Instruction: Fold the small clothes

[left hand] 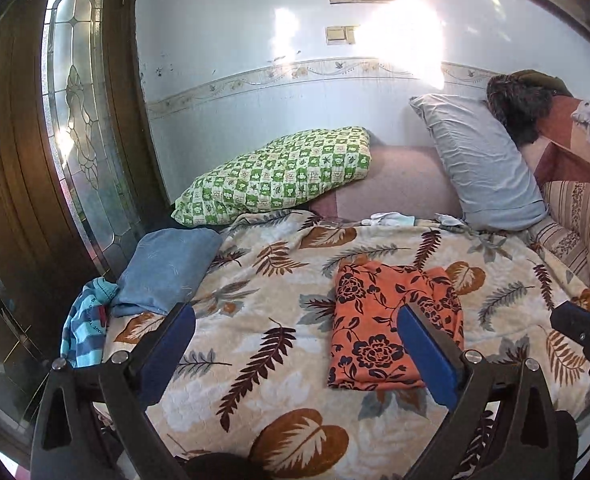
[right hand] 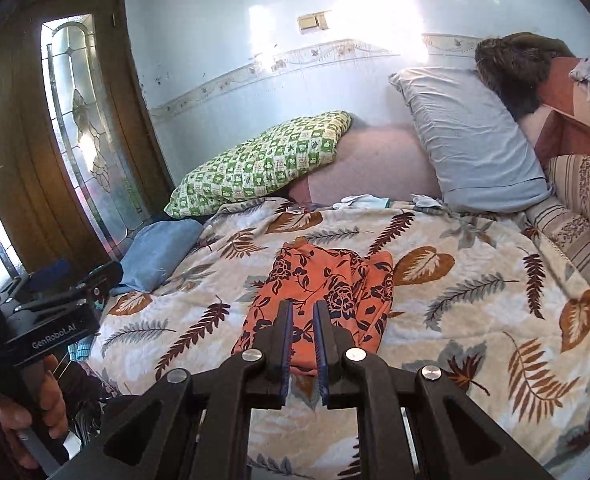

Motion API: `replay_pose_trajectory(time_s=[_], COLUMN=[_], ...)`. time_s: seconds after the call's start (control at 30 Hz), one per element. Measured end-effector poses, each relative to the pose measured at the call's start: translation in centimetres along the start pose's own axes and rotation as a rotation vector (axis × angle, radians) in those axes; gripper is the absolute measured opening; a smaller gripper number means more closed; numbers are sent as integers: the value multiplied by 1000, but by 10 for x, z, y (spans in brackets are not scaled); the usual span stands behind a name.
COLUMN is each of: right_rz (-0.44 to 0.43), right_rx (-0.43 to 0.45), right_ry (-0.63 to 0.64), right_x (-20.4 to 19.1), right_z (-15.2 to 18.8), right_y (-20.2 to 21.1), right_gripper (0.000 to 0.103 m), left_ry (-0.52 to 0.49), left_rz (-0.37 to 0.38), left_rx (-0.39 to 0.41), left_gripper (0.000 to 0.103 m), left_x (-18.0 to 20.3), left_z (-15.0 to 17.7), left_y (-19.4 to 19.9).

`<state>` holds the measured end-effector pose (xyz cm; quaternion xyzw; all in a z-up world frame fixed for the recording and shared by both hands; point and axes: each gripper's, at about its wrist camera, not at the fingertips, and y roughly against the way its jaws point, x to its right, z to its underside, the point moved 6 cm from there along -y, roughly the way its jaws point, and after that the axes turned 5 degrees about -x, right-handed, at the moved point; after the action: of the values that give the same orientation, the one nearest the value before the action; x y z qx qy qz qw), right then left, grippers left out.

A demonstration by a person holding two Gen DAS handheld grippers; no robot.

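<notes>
Left gripper (left hand: 295,356): jaws spread wide, empty.
Right gripper (right hand: 303,344): fingers nearly pressed together, holding nothing.
Orange floral garment (left hand: 391,324): folded on the leaf-print blanket (left hand: 255,320), centre-right of frame, beyond both fingertips, long axis running away.

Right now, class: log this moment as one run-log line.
garment: orange floral cloth folded on leaf blanket | left claw: open, empty | right claw: shut, empty

You've got one orange cloth (left hand: 391,320) with a dark flower print, folded into a neat, flat rectangle on the bed's leaf-print blanket (left hand: 263,344), near the middle. A second orange layer sticks out along its right edge. Nothing touches it.
</notes>
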<state>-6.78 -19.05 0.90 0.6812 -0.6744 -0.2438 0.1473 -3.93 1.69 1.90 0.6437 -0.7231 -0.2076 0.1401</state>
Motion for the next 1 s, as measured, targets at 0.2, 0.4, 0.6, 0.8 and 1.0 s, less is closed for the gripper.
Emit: replay_pose_trajectory(time_s=[0.2,0.4,0.6,0.8,1.0], right_rz=[10,56,-33,-45,-34], right_rx=[91,139,7,-5,10], right_ry=[25,55,-34,-11,1], right_x=[-14,-20,-13,-15,-7], right_z=[9,12,24,23,22], right_y=[28,32,0,-9,-11], right_gripper=[12,17,18,18,18], left_ry=[14,34,23,34,35], left_rz=[-13,-25,-64,-70,-54], left_rx=[28,58,69,60,52], left_gripper=[101,101,101,101,101], left_x=[-6,-15,-20,-19,-11], left_z=[0,-2,-3,-8,-12], left_y=[23,40,43,38,27])
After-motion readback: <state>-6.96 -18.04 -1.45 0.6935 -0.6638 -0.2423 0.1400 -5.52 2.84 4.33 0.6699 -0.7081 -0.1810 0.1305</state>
